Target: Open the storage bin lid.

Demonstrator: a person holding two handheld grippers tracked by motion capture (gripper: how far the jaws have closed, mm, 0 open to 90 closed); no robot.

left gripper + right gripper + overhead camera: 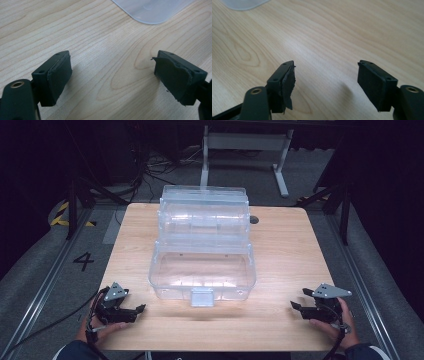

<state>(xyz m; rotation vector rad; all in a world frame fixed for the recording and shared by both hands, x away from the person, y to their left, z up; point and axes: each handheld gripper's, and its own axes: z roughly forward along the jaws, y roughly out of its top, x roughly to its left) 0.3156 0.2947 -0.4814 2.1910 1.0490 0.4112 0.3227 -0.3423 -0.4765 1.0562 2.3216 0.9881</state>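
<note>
Both tongs rest low at the near edge of a wooden table [280, 245], one in each hand, and both stand open with nothing between their jaws. The left tongs [140, 310] sit at about seven o'clock from the table's middle, the right tongs [296, 307] at about five o'clock, each pointing inward.

A clear plastic box [202, 272] stands at the table's middle, well apart from both tongs. Its lid is swung up and back toward twelve o'clock, and a small latch tab [202, 297] hangs at six o'clock on its front wall. The box looks empty, so opening seems done; whether filling or closing is left cannot be told.

The high view shows the whole box and both hands. The left gripper view shows torn black pads [175, 80] over bare wood grain, with a corner of the box [152, 10] at one o'clock. The right gripper view shows a box corner [243, 3] at eleven o'clock.
</note>
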